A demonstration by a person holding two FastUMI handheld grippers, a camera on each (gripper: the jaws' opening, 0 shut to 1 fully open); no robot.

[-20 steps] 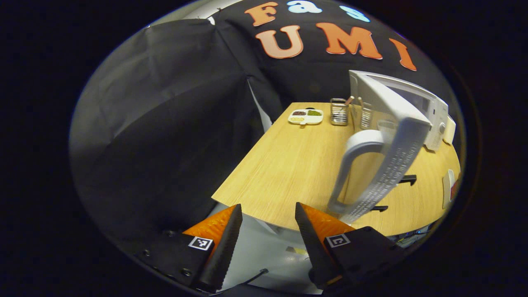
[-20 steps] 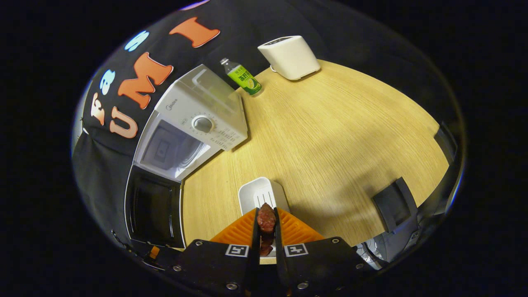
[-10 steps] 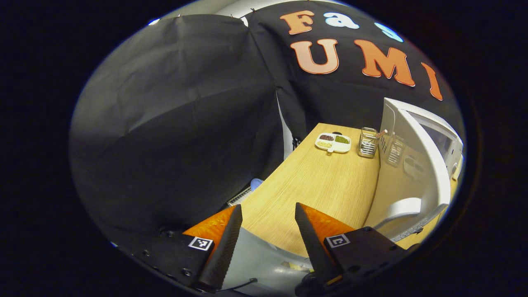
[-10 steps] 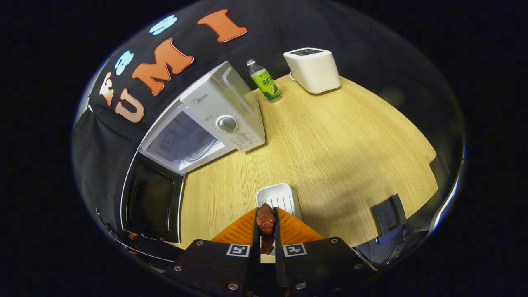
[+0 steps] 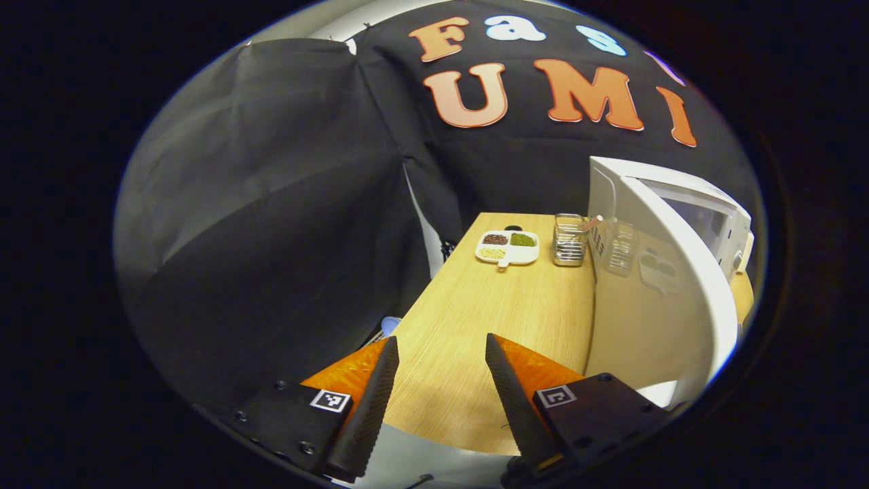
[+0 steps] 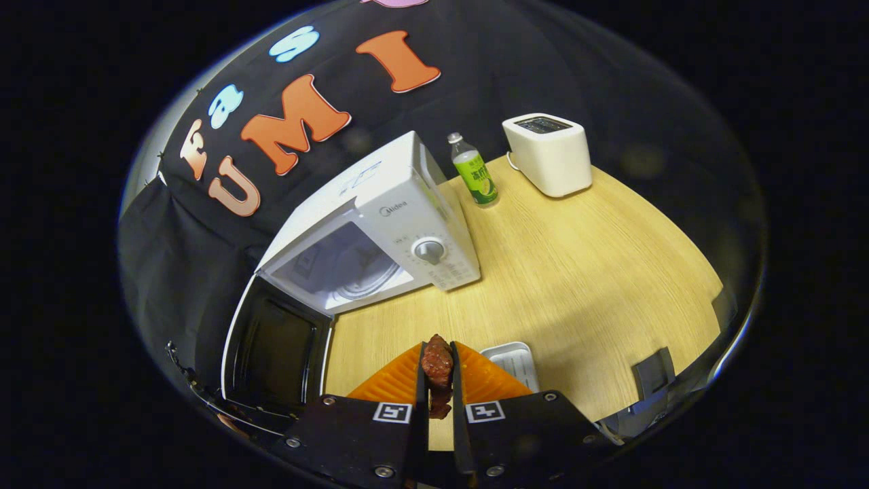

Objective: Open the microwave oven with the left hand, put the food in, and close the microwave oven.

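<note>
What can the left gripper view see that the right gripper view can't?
The left gripper view has a divided snack dish and a wire holder at the table's far end, with the left gripper open and holding nothing.

The right gripper view has a green bottle, a toaster, a small white tray, and the right gripper pinching a piece of meat.

Both have the wooden table and the white microwave with its door swung open.

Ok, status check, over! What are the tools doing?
Left tool open, empty. Right tool shut on meat piece. Microwave door open, path clear.
</note>
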